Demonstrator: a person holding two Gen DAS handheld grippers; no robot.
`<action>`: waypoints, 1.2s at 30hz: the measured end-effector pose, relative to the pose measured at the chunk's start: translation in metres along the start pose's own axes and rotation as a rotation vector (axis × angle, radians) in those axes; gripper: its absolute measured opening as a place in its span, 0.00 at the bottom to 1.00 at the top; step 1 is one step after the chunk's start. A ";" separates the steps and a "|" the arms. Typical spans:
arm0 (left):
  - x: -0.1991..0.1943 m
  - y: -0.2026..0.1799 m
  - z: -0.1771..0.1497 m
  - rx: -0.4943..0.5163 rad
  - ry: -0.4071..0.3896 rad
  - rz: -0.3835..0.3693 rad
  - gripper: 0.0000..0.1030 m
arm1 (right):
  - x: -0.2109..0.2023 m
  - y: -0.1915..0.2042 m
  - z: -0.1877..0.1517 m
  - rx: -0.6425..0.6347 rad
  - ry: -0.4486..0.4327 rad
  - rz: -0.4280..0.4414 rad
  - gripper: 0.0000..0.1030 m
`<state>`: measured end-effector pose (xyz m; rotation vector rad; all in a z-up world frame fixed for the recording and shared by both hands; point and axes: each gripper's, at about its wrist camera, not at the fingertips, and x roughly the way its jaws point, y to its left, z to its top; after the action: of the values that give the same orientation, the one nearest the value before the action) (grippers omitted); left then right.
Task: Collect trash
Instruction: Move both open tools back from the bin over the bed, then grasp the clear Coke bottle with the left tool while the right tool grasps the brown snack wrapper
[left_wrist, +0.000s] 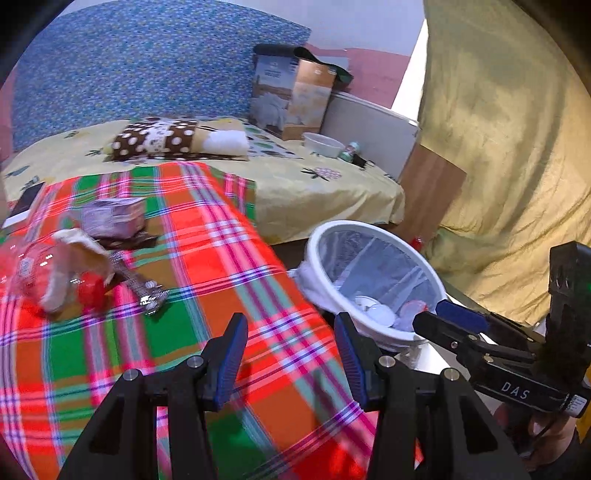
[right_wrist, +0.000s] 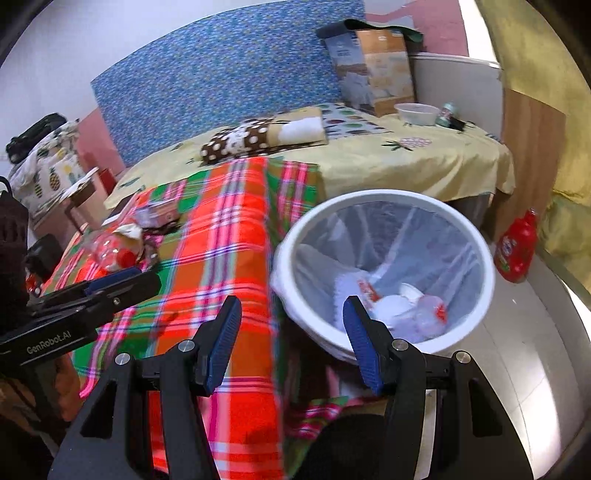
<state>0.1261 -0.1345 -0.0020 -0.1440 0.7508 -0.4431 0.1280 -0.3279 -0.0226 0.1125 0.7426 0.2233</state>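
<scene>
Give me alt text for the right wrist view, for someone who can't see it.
The open, empty right gripper hangs over the edge of a plaid cloth, beside a white bin lined with a bag and holding trash. More trash lies on the cloth, with the left gripper nearby.

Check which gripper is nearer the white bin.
Right. The right gripper hangs at the white bin rim, one finger over its opening; the left gripper is over the plaid cloth beside it.
</scene>
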 end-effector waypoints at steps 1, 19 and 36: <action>-0.004 0.004 -0.002 -0.006 -0.003 0.009 0.47 | 0.000 0.003 -0.001 -0.005 0.002 0.007 0.57; -0.056 0.085 -0.025 -0.159 -0.042 0.204 0.47 | 0.018 0.068 -0.001 -0.125 0.040 0.140 0.57; -0.049 0.139 0.010 -0.346 -0.096 0.343 0.56 | 0.032 0.087 0.013 -0.155 0.034 0.179 0.57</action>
<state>0.1484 0.0115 -0.0029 -0.3519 0.7362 0.0226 0.1457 -0.2362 -0.0190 0.0273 0.7467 0.4533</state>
